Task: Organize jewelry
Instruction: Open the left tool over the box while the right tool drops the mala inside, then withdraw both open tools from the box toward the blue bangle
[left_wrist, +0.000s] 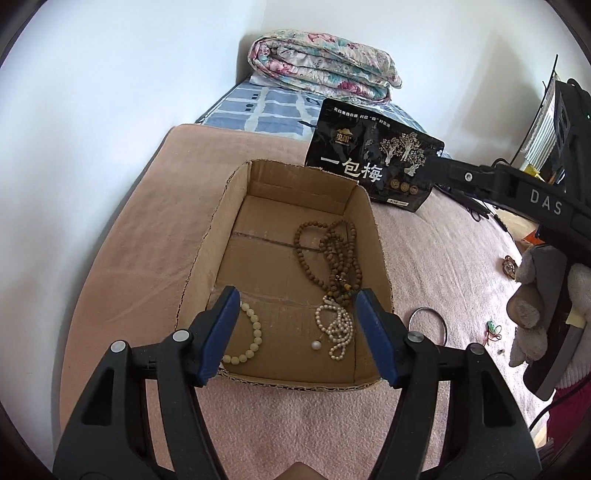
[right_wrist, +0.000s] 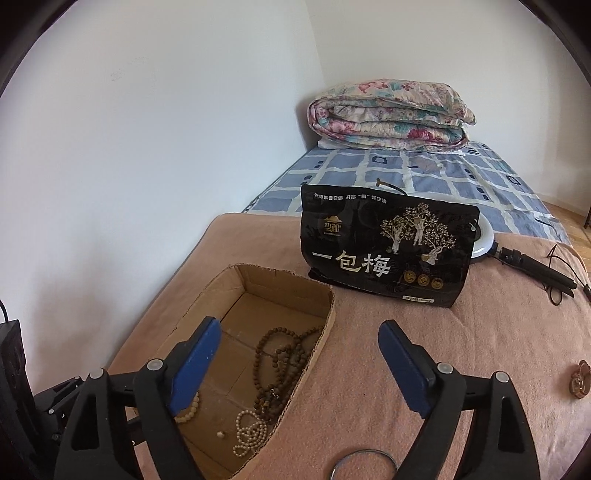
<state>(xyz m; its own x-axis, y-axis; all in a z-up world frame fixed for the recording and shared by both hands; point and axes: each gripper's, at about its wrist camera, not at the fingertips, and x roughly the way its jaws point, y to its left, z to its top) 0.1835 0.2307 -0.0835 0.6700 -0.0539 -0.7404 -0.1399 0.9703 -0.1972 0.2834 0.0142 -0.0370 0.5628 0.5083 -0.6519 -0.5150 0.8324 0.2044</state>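
An open cardboard box (left_wrist: 380, 254) sits on a pink blanket. Inside lie a brown bead necklace (left_wrist: 341, 254), a white pearl necklace (left_wrist: 340, 325), a cream bead bracelet (left_wrist: 255, 332) and one loose pearl (left_wrist: 316, 345). My left gripper (left_wrist: 297, 291) hovers open over the box's near edge, nothing between its blue pads. A thin metal bangle (left_wrist: 424, 308) lies on the blanket just right of the box. In the right wrist view my right gripper (right_wrist: 300, 324) stands wide open above the box's right wall (right_wrist: 317, 354), with nothing in it, and the bangle (right_wrist: 364, 451) lies below it.
A black snack bag (left_wrist: 373, 158) stands behind the box. A brown pendant (right_wrist: 580, 380) and a small green trinket (left_wrist: 493, 326) lie on the blanket to the right. A folded floral quilt (right_wrist: 391, 118) and a ring light on a stand (right_wrist: 517, 254) are farther back. A white wall runs along the left.
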